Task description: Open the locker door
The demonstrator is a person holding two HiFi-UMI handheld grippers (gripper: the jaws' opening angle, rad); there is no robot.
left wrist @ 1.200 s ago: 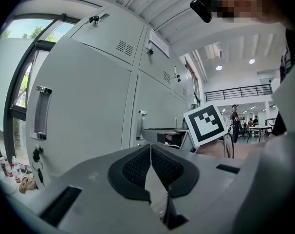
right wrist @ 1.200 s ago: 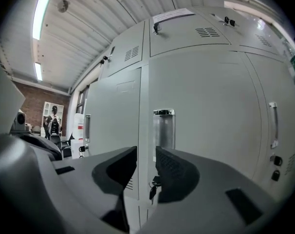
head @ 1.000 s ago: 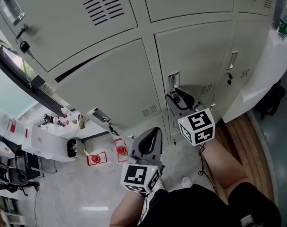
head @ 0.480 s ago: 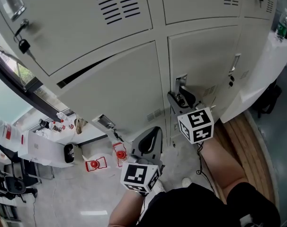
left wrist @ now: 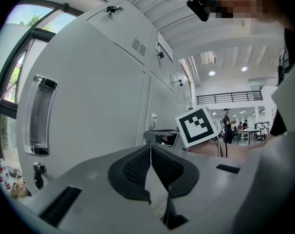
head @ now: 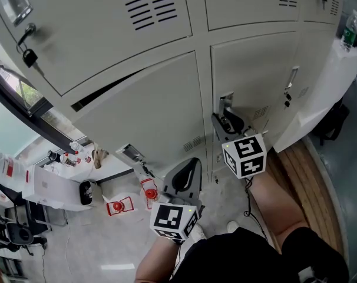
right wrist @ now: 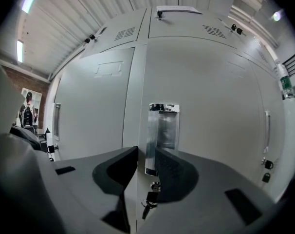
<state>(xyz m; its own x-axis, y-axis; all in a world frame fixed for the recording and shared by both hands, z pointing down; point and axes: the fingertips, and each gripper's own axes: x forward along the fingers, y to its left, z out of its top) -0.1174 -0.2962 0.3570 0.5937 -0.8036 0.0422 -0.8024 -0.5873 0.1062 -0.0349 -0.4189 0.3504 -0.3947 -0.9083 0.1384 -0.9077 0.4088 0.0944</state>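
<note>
Your left tongs (left wrist: pixel 150 149) are pressed together and hold nothing. Your right tongs (right wrist: pixel 146 156) have just been closing and stand partly apart, with the lower end of the handle (right wrist: pixel 162 126) of the door (right wrist: pixel 215 96) between them.

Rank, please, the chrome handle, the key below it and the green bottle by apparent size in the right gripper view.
Largest: chrome handle. Then key and green bottle look about alike, the bottle being farther off, so unranked.
</note>
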